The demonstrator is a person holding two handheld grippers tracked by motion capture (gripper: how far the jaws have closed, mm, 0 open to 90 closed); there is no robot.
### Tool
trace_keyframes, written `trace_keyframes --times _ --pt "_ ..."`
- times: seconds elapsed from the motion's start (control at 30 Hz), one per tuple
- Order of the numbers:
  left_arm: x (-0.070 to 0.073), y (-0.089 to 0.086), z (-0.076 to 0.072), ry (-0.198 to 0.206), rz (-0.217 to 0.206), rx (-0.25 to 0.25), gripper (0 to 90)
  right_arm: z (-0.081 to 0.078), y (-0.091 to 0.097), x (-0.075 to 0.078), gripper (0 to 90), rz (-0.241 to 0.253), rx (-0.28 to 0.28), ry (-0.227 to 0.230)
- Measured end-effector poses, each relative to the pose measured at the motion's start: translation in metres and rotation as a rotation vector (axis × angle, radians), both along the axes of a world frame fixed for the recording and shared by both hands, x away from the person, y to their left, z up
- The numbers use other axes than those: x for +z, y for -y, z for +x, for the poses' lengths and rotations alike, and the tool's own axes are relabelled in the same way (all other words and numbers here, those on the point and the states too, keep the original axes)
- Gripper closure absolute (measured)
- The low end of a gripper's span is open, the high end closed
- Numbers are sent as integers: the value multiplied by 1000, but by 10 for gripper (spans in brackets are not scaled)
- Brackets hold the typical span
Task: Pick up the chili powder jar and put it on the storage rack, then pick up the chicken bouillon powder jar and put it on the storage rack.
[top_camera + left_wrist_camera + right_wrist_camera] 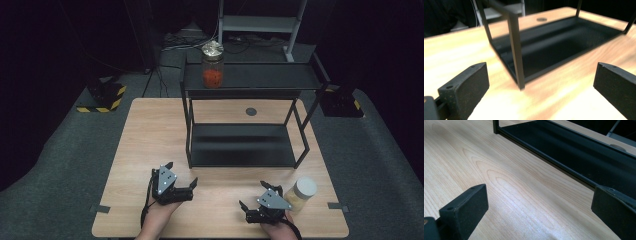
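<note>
A black two-tier metal rack (245,145) stands on the wooden table (150,130). On its top shelf, at the left end, is a glass jar (212,65) of red contents with a gold lid. A second jar (302,194) with a white lid and pale contents stands on the table at the front right. My left gripper (181,175) is open near the front left, facing the rack's front left leg (517,52). My right gripper (254,195) is open beside the pale jar, with nothing between its fingers (464,210).
The rack's bottom shelf (564,42) is bare. A round grommet (251,111) sits in the table behind the rack. Tape marks (336,206) lie at the table's front corners. Beyond the table are a grey floor, cables and a metal stand (260,22).
</note>
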State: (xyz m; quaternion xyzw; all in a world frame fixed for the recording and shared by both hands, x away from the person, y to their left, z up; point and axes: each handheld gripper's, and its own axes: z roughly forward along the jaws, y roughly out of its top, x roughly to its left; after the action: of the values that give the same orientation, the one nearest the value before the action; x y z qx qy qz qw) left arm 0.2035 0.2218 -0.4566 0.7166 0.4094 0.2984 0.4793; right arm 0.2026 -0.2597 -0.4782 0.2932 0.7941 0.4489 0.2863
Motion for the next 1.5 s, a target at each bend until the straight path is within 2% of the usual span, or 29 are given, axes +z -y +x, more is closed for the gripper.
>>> trace_keyframes --times 0.1,0.2,0.23,0.3,0.37,0.4,0.43,0.47,0.5,0.57,0.67,0.73,0.83,0.97,1.27,1.37,1.5 --pt "-6 -1 -2 -13 24 4 4 0 0 0 4 -2 0 1" --pt "-16 -5 -4 -53 34 5 4 0 -1 0 4 -3 -2 0" --pt "-16 -5 -4 -53 34 5 4 0 -1 0 4 -4 -2 0" --pt "-22 -7 -5 -80 54 4 4 0 -1 0 4 -5 -3 -1" --pt "-21 -7 -4 -95 66 6 5 0 -1 0 4 -7 -2 1" --pt "-22 -5 -8 -70 96 5 5 0 -2 0 3 -7 -5 0" --pt "-20 -3 -7 -76 120 1 5 0 -2 0 3 -7 -5 3" --pt "-20 -3 -7 -76 120 1 5 0 -2 0 3 -7 -5 3" --pt "-18 1 -8 -77 167 -9 5 -1 -2 0 3 -6 -8 0" --pt "-16 6 -9 -77 204 -19 4 0 -1 0 3 -4 -6 1" --pt "-18 15 -15 -52 248 2 4 -1 0 -1 3 3 0 11" --pt "-17 17 -15 -52 263 -1 4 -2 1 -2 1 1 12 17" --pt "-17 17 -14 -57 266 -7 9 -1 0 -1 1 -8 16 16" --pt "-15 19 -11 -69 281 -12 9 -3 2 -3 1 5 14 24" --pt "-15 19 -11 -60 303 -47 9 -3 2 -4 1 22 23 23" --pt "-17 18 -14 -48 295 -46 9 -6 2 0 1 23 28 36" --pt "-16 16 -12 -55 288 -52 9 -11 4 4 1 47 40 76"
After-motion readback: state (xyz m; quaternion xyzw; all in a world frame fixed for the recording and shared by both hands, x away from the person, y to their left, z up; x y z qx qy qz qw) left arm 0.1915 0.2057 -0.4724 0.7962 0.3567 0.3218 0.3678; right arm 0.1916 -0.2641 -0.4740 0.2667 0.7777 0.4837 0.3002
